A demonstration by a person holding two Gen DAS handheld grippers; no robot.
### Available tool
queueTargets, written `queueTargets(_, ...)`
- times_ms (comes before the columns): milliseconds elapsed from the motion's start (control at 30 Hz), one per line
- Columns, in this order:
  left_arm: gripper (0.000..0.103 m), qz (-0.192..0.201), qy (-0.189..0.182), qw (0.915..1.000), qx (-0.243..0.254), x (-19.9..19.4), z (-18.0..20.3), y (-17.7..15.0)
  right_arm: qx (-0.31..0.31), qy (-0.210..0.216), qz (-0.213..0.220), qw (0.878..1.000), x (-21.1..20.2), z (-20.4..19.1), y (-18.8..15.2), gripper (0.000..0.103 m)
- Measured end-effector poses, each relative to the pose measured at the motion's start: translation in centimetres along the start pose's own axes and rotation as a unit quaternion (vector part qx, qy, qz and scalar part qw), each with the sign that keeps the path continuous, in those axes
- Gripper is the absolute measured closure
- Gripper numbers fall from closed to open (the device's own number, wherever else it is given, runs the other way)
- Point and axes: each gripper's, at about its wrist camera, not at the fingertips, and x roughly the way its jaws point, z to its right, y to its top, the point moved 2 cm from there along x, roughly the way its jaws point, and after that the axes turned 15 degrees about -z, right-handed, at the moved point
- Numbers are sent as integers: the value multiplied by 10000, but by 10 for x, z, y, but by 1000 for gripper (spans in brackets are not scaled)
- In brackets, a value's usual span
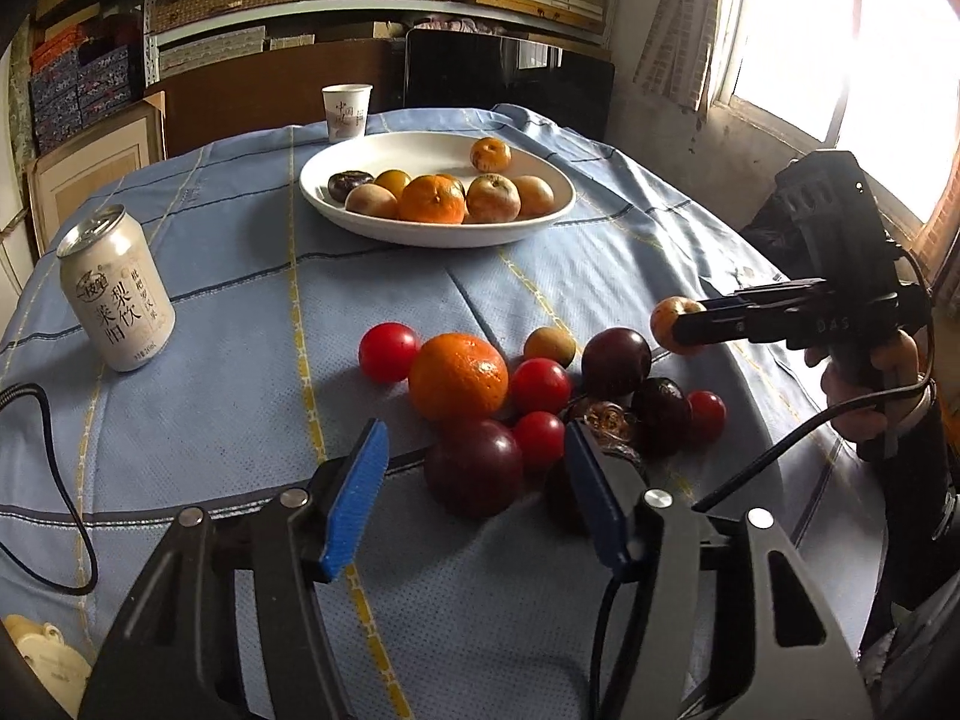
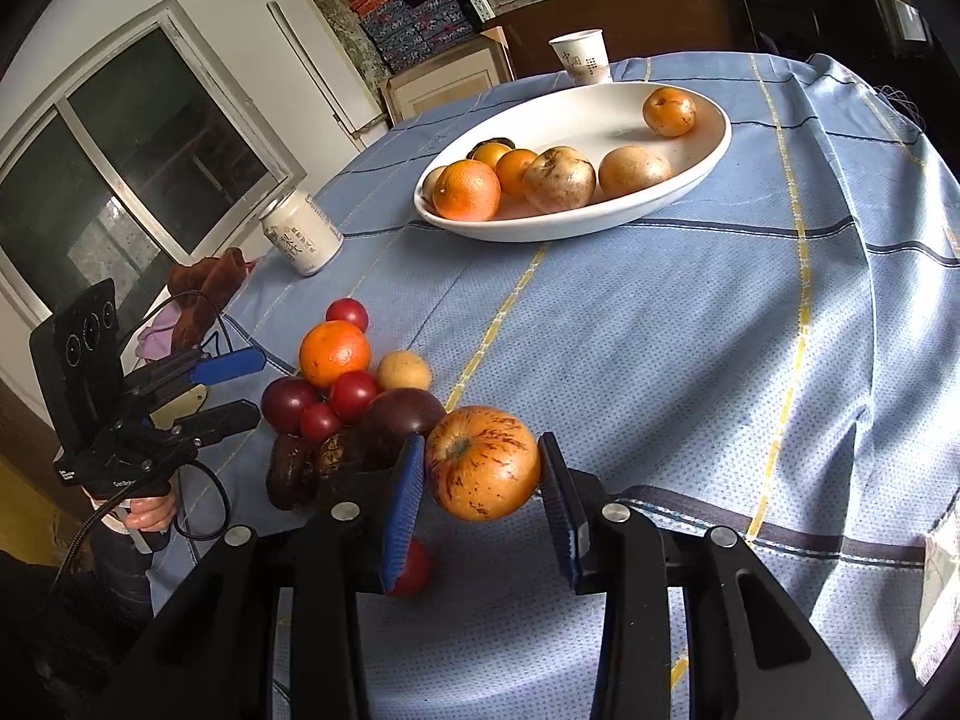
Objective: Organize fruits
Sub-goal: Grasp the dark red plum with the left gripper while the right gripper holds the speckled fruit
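Two fingers (image 2: 403, 498) gripping speckled fruit (image 2: 483, 462), bare cloth (image 2: 690, 324) rightward

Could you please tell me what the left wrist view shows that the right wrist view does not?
Only the left wrist view shows the bright window and the left gripper's open blue pads around a dark plum. Only the right wrist view shows the speckled fruit clamped close up, and a dark window. Both show the white plate, can and paper cup.

Blue tablecloth (image 2: 660, 330) with yellow and dark stripes; white bowl (image 2: 714, 144); bright orange mandarin (image 1: 458, 376); red tomatoes (image 1: 389, 351); dark purple plums (image 1: 616, 360); orange apple (image 2: 483, 463) with red flecks; white can (image 1: 117, 297), black lettering.
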Motion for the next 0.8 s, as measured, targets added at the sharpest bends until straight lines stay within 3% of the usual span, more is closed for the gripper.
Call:
queueTargets(333, 58, -424, -187, 9987, -210, 19, -8, 0, -4, -48, -41, 10000, 1, 0, 0, 64)
queueTargets(667, 58, -586, -285, 9974, -292, 27, -10, -1, -88, -24, -37, 10000, 1, -4, 0, 64)
queueTargets(800, 65, -592, -348, 9973, -246, 28, -9, -1, -87, -10, -63, 9999, 1, -3, -1, 64)
